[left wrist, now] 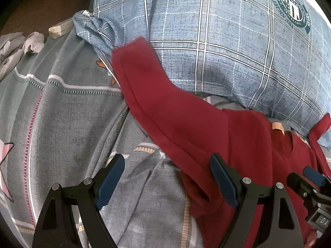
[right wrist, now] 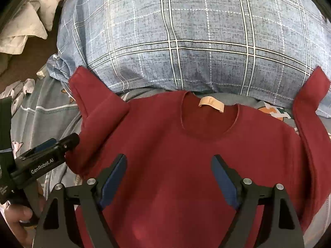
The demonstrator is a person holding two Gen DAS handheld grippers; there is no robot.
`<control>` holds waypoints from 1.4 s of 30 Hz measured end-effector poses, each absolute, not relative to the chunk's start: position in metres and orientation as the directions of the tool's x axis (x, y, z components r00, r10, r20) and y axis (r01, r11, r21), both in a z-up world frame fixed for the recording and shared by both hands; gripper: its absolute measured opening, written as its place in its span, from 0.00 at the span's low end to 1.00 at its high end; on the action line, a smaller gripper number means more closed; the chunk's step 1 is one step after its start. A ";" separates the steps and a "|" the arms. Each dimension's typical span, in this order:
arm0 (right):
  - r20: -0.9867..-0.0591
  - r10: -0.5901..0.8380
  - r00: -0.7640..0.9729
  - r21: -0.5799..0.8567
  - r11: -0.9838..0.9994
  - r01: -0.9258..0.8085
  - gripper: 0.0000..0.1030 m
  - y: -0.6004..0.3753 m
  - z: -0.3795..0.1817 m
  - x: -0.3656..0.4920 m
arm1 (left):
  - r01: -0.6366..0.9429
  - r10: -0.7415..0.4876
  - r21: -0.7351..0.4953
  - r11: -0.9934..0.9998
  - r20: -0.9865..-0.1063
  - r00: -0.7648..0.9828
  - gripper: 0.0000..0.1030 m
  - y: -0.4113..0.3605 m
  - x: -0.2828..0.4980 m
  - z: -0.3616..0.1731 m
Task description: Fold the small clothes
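1. Red long-sleeved shirt (right wrist: pixel 186 148) lies spread flat, front up, on a grey patterned bed sheet (left wrist: pixel 68 124). Neckline points toward the pillow; a tan neck label (right wrist: pixel 211 104) shows inside the collar.
2. Blue plaid pillow (right wrist: pixel 186 37) sits just beyond the collar. Both sleeves angle up and outward, and their cuffs rest against the pillow's lower edge: one sleeve (right wrist: pixel 97 101) at the left of the right wrist view, the other sleeve (right wrist: pixel 310 111) at the right.
3. Left hand-held gripper (left wrist: pixel 165 181): jaws spread wide, nothing between them. It hangs over the shirt's left edge near the armpit; one blue pad (left wrist: pixel 110 183) is over bare sheet, the other over red cloth. Whether the pads touch the fabric cannot be told.
4. Right hand-held gripper (right wrist: pixel 169 179): jaws likewise spread apart, empty, over the chest of the shirt below the collar. Contact with the cloth cannot be told.
5. In the right wrist view the left tool's black body, lettered "GenRobot.AI", enters from the left edge, its tip just at the shirt's side seam. The person's hand (right wrist: pixel 16 221) grips its handle at lower left.
6. In the left wrist view the right tool's tip shows at the lower right edge, over red cloth.
7. Round dark-green emblem (left wrist: pixel 293 10) printed on the pillowcase, far corner.
8. Crumpled pale cloth (left wrist: pixel 18 43) lies at the bed's far left edge, well apart from the shirt.
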State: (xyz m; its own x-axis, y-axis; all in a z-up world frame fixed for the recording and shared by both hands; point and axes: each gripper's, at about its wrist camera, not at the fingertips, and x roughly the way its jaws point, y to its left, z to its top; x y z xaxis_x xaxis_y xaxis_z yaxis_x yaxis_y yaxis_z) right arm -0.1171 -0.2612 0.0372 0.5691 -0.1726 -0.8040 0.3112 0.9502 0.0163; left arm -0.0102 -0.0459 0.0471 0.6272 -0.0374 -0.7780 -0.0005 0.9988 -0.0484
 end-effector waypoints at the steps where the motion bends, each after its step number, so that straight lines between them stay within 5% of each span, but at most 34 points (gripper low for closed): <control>1: -0.804 -0.169 0.569 0.019 0.951 0.310 0.82 -0.261 0.037 -0.117 | 0.001 -0.039 -0.050 0.999 -0.779 0.625 0.81 -0.045 -0.009 0.047; 29: -0.813 -0.112 0.571 0.064 0.958 0.280 0.82 -0.253 0.035 -0.106 | -0.082 -0.070 -0.149 0.985 -0.797 0.600 0.81 -0.011 0.010 0.041; 42: -0.774 -0.003 0.633 0.066 0.994 0.085 0.82 -0.206 0.055 -0.034 | -0.230 0.034 -0.131 0.964 -0.800 0.599 0.80 0.019 0.009 0.042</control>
